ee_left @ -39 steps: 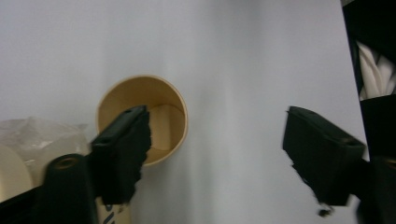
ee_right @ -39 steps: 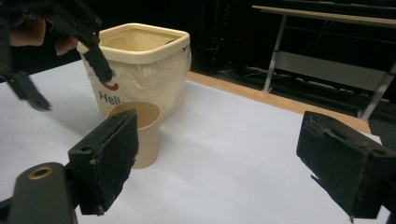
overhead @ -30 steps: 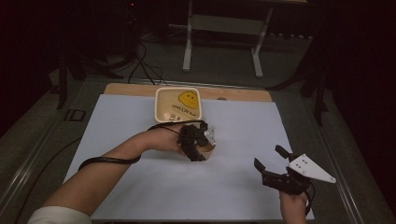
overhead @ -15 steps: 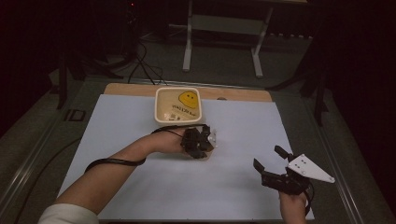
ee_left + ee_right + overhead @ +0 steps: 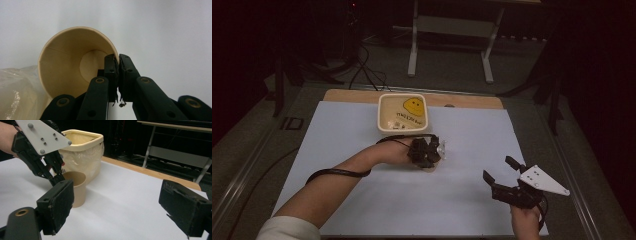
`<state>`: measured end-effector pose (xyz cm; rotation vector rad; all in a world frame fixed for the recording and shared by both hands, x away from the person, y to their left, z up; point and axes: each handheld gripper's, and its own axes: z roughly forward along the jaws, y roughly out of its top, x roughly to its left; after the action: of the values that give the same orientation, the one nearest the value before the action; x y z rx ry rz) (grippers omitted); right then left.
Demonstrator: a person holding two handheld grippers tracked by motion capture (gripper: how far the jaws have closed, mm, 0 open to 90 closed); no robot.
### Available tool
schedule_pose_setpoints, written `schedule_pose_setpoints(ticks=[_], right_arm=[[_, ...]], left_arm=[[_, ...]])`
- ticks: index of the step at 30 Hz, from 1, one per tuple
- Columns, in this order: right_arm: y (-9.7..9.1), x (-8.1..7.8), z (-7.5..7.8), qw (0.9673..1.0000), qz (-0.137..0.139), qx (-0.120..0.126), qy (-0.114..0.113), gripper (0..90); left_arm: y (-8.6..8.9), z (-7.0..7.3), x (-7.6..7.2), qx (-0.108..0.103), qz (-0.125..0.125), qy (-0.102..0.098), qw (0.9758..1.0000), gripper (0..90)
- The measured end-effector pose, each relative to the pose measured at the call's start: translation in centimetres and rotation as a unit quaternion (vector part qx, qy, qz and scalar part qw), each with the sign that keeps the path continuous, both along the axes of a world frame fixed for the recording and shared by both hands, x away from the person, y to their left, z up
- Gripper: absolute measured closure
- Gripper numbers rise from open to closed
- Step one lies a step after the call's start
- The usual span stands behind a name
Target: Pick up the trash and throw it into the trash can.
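Tan paper cup [image 5: 75,67], cream bin [image 5: 403,114]

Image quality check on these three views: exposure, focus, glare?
High view: dim, room behind nearly black, white mat evenly lit, no hard shadows. Left gripper view: bright mat washes out the background; paper cup rim and the left hand-held gripper pinching it are sharp, plastic bag soft with small glints. Right gripper view: near pads slightly soft, cup and bin clear.
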<state>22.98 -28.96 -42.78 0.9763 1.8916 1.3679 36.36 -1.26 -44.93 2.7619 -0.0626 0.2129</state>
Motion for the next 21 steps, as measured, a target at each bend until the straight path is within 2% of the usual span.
schedule_pose_setpoints(ticks=[1, 2, 5, 14, 15, 16, 21], right_arm=[[0.0, 0.0, 0.0, 1.0, 0.001, 0.0, 0.0, 12.8], [0.0, 0.0, 0.0, 1.0, 0.0, -0.001, 0.001, 12.8], [0.0, 0.0, 0.0, 1.0, 0.0, -0.001, 0.0, 12.8], [0.0, 0.0, 0.0, 1.0, -0.001, 0.001, 0.0, 12.8], [0.0, 0.0, 0.0, 1.0, 0.0, 0.001, 0.001, 12.8], [0.0, 0.0, 0.0, 1.0, -0.001, 0.001, 0.002, 12.8], [0.1, 0.0, 0.0, 1.0, -0.001, 0.001, 0.002, 12.8]], left_arm=[[0.0, 0.0, 0.0, 0.0, -0.002, 0.0, 1.0, 87.4], [0.0, 0.0, -0.1, 0.003, -0.01, -0.012, 0.9999, 87.7], [0.0, 0.0, -0.3, 0.004, -0.017, -0.016, 0.9997, 88.2], [-0.1, 0.9, -1.1, -0.009, -0.042, 0.0, 0.9991, 88.6], [-0.1, 1.2, -1.4, -0.012, -0.047, -0.002, 0.9988, 88.6], [0.0, 1.5, -1.4, -0.018, -0.049, 0.008, 0.9986, 88.7], [0.4, 2.8, -1.8, -0.033, -0.05, 0.016, 0.9981, 88.7]])
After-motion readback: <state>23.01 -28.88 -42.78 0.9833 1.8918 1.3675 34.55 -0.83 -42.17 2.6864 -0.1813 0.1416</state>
